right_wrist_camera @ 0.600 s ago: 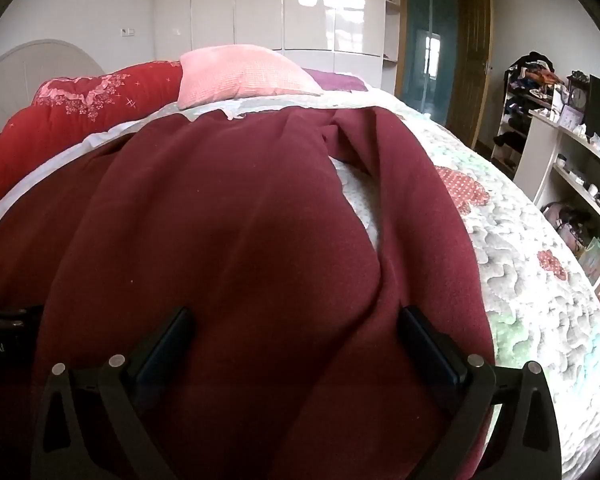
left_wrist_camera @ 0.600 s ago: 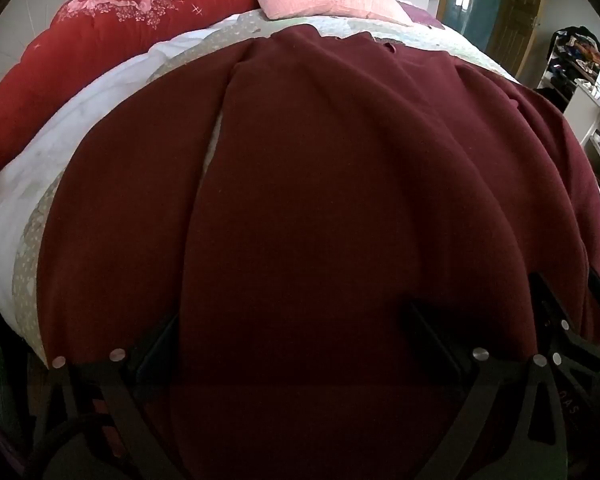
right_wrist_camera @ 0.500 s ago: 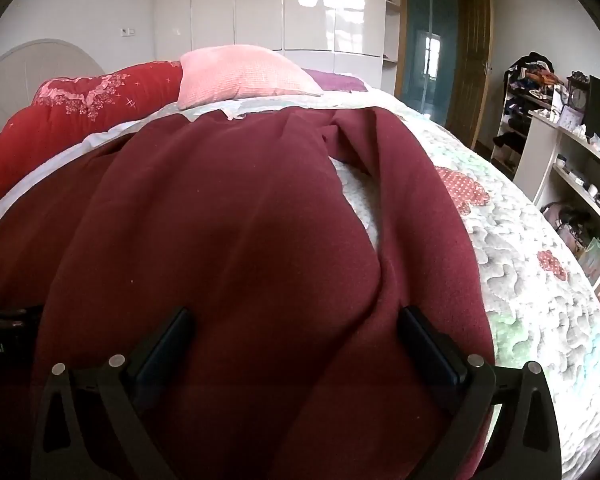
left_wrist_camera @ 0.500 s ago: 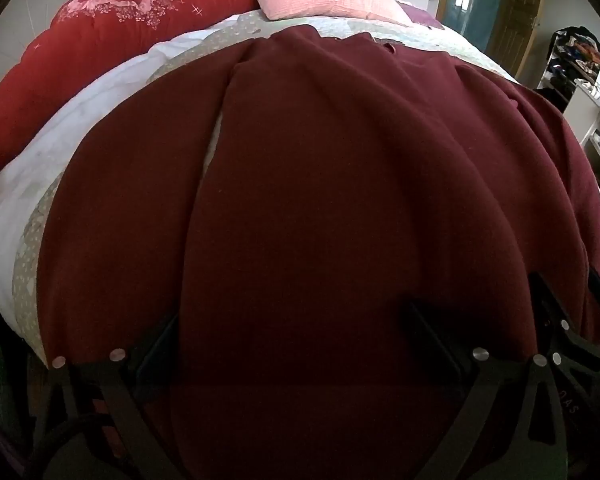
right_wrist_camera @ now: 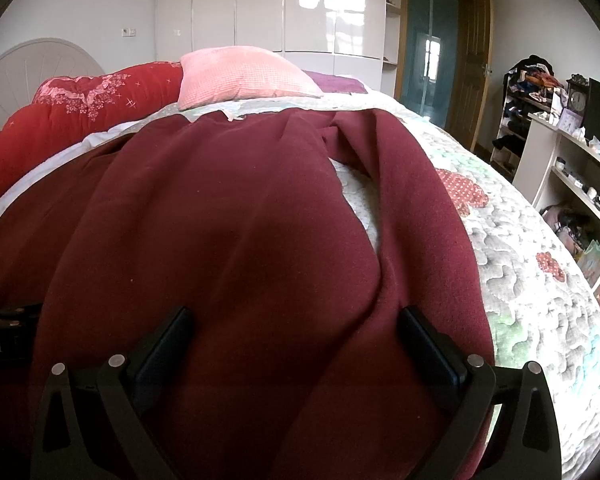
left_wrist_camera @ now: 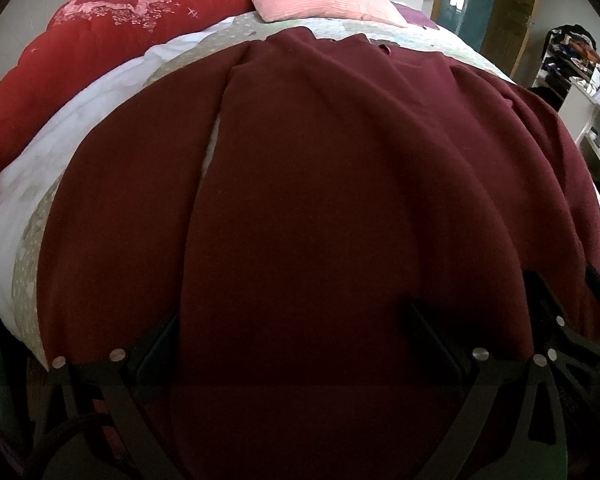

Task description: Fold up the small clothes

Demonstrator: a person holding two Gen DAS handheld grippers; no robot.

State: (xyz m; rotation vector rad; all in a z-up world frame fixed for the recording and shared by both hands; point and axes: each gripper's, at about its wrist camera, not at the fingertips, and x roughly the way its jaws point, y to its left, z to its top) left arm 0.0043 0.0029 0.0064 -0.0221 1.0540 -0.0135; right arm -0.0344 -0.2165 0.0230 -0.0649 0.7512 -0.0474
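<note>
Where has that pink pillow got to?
The pink pillow lies at the far end of the bed, seen top centre in both views, just beyond the maroon garment, with the red quilt at its left.

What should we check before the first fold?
1. Left tongs open: ok.
2. Right tongs open: ok.
3. Garment lies spread on the bed: ok.
4. Garment flat: not ok, folds near its right sleeve.
5. Near hem in sight: cannot tell, it is below both views.
6. Pillow off the garment: ok.
</note>
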